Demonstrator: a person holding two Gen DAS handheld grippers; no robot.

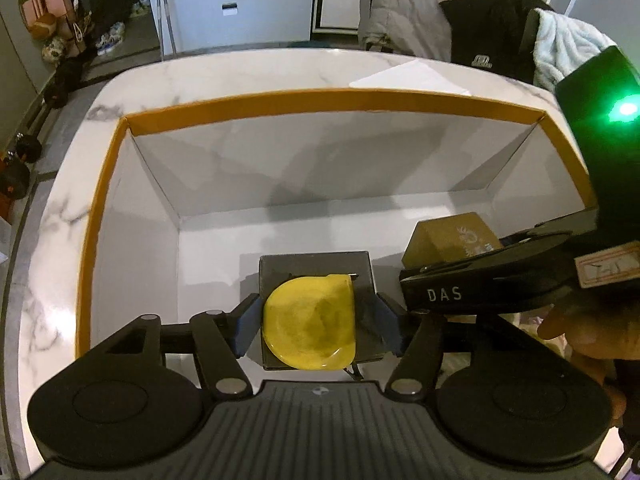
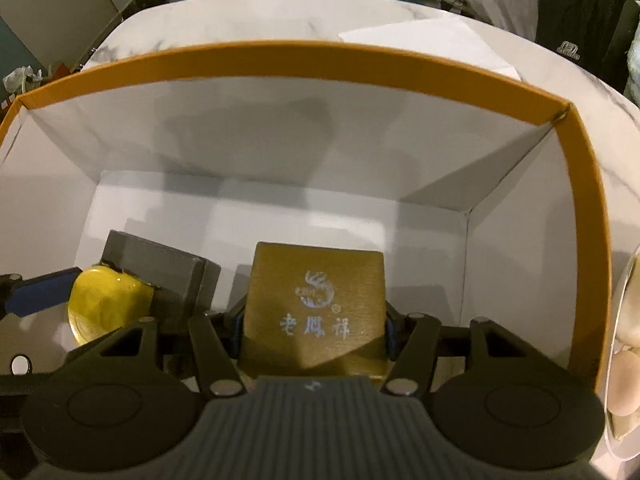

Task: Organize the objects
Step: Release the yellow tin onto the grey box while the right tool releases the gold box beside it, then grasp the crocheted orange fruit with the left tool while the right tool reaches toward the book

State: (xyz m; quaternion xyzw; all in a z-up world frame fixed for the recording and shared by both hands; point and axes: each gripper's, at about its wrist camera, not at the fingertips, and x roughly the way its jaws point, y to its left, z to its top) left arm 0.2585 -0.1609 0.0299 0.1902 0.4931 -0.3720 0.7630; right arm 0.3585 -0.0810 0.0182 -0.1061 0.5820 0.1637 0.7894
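A large box with an orange rim (image 1: 320, 100) and white inside stands on a marble table; it also shows in the right wrist view (image 2: 320, 56). My left gripper (image 1: 316, 320) is shut on a dark grey box with a yellow tape-measure-like piece (image 1: 310, 320) on top, held low inside the big box. It also shows in the right wrist view (image 2: 108, 300). My right gripper (image 2: 314, 328) is shut on a gold box with white print (image 2: 316, 304), held inside the big box to the right of the grey one. The gold box shows in the left wrist view (image 1: 448, 240).
The marble table (image 1: 240, 76) carries a white sheet of paper (image 1: 412, 76) behind the box. Coats hang on chairs at the far right (image 1: 480, 20). A clear container with pale round things (image 2: 624, 360) stands right of the box.
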